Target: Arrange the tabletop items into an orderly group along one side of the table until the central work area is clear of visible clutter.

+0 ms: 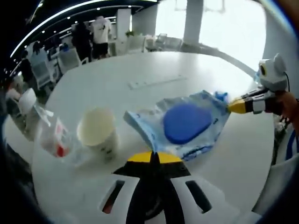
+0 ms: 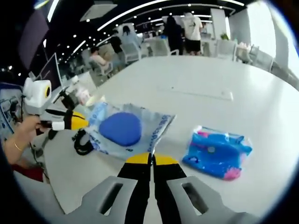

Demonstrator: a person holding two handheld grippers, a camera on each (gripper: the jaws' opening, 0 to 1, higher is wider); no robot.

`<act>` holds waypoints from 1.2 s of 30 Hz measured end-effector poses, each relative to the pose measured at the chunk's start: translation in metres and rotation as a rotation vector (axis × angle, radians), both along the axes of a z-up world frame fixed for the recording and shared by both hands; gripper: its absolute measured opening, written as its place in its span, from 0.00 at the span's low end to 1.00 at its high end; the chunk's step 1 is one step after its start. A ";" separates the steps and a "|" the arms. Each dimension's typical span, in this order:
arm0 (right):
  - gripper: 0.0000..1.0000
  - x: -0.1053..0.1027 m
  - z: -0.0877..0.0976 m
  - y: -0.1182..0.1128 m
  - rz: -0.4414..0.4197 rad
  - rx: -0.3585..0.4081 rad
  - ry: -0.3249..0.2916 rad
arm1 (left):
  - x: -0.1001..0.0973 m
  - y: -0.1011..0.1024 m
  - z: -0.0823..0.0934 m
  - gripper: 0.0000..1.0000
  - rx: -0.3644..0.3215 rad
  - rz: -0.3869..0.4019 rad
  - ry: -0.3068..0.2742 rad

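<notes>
Open office: white pillar (image 1: 193, 21), bright window (image 1: 233, 23), curved ceiling light strips (image 2: 135, 10), chairs (image 2: 132, 50).

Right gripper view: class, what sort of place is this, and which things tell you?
Probably an open-plan office or lab: a big round white table, white chairs in the background, rows of ceiling lights, and people standing farther off.

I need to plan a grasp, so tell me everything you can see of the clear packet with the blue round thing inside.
The clear packet is a flat pouch of crinkled see-through plastic with blue print along its edges. Inside lies a solid blue rounded pad. It lies flat on the white table, beside a paper cup. Both grippers look shut, one at each end of it: the left gripper and the right gripper.
</notes>
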State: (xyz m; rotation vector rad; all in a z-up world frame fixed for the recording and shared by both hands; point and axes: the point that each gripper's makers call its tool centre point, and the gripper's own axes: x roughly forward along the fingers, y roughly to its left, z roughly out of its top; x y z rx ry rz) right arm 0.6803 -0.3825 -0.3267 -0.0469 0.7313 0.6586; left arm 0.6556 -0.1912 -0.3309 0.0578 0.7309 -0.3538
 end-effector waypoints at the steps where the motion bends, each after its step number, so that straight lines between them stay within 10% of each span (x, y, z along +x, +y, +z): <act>1: 0.01 0.004 -0.002 0.000 -0.007 -0.001 -0.001 | 0.003 0.001 -0.003 0.00 -0.003 0.005 0.001; 36: 0.02 0.040 -0.050 0.006 -0.058 -0.030 -0.023 | 0.034 0.009 -0.047 0.00 0.046 0.142 -0.060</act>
